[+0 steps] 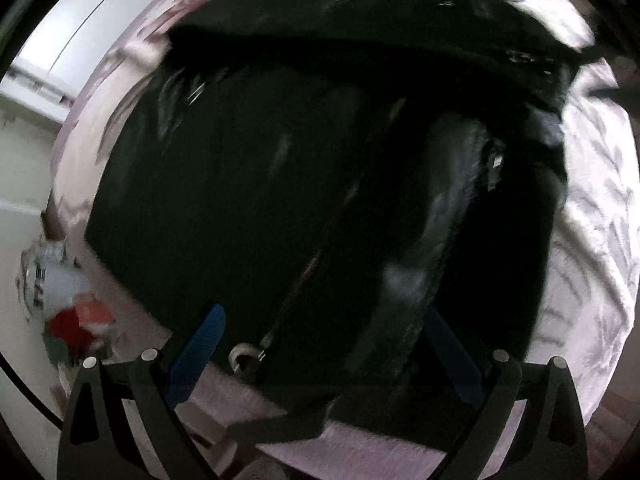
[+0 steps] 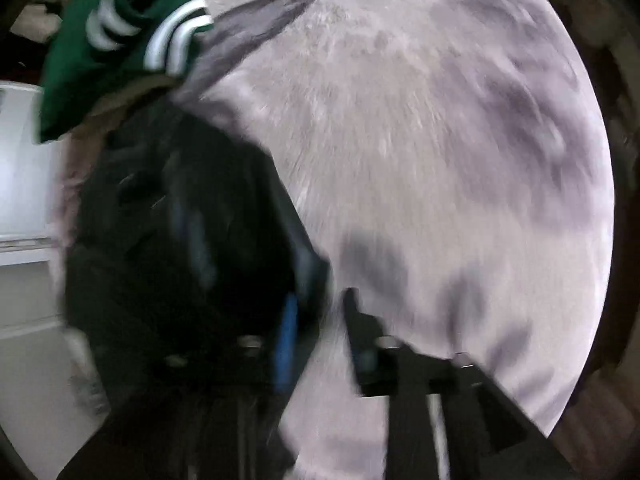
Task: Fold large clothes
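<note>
A large black jacket [image 1: 248, 200] lies spread on the pale patterned bed cover [image 1: 596, 208], with a zip line down its middle. My left gripper [image 1: 324, 340] hovers above its near hem, jaws wide open, blue pads [image 1: 200, 344] empty. In the right wrist view the picture is blurred. The black jacket [image 2: 180, 240] is bunched at the left. My right gripper [image 2: 320, 320] sits at its edge with a narrow gap between the fingers. I cannot tell whether cloth is pinched there.
A green garment with white stripes [image 2: 116, 36] lies on the bed [image 2: 420, 140] at the far left. White cupboards [image 1: 80, 28] stand past the bed's left side. A red object and clutter [image 1: 68, 320] lie on the floor at the left.
</note>
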`<action>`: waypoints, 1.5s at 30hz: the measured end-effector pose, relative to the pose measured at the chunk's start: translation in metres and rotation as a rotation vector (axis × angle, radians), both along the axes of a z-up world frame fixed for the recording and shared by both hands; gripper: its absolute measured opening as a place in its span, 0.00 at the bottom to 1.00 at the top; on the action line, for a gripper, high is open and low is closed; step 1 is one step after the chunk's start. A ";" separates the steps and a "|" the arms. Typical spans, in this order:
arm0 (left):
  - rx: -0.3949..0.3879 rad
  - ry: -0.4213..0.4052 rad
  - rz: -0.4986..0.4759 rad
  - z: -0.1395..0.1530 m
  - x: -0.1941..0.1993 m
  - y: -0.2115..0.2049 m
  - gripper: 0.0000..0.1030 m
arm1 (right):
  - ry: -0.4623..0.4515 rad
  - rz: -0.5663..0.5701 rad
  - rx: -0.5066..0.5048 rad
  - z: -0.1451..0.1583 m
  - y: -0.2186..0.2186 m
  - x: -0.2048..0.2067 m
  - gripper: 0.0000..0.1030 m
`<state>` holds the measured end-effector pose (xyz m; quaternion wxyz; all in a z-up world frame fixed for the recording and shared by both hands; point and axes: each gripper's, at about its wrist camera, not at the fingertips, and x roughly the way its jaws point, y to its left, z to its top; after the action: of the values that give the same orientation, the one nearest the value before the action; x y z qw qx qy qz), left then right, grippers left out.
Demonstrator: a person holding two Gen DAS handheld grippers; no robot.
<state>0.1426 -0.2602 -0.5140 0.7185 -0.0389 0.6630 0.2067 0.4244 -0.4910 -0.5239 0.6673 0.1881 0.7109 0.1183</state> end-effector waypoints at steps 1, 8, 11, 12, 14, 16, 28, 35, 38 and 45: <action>0.012 0.005 0.021 0.000 -0.007 0.005 1.00 | 0.017 -0.012 0.048 0.006 -0.005 -0.018 0.49; 0.068 0.049 0.071 -0.001 -0.048 0.032 1.00 | 0.279 0.034 0.201 -0.022 0.028 -0.136 0.55; 0.083 0.047 0.065 -0.001 -0.054 0.039 1.00 | 0.382 0.004 0.231 -0.056 0.044 -0.175 0.42; 0.087 0.046 0.060 0.000 -0.056 0.039 1.00 | 0.391 0.013 0.226 -0.063 0.049 -0.187 0.03; 0.093 0.044 0.053 0.001 -0.059 0.038 1.00 | 0.318 0.039 0.117 -0.069 0.053 -0.199 0.04; 0.091 0.036 0.048 0.003 -0.060 0.038 1.00 | 0.302 0.038 0.097 -0.078 0.053 -0.203 0.03; -0.188 -0.023 -0.205 -0.016 -0.015 -0.072 0.99 | 0.218 -0.005 0.129 0.006 -0.024 -0.151 0.58; 0.006 -0.039 -0.283 -0.051 0.014 -0.093 0.28 | 0.137 -0.050 0.128 -0.010 -0.059 -0.079 0.59; -0.032 -0.059 -0.250 -0.039 0.019 -0.080 0.15 | 0.102 -0.066 0.211 -0.021 -0.049 -0.048 0.59; -0.014 -0.109 -0.267 0.000 0.017 -0.067 0.05 | 0.115 -0.115 0.455 -0.074 -0.010 0.003 0.63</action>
<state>0.1596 -0.3268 -0.5137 0.7743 0.0334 0.6236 0.1023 0.4270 -0.5009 -0.5981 0.5718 0.3802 0.6908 0.2264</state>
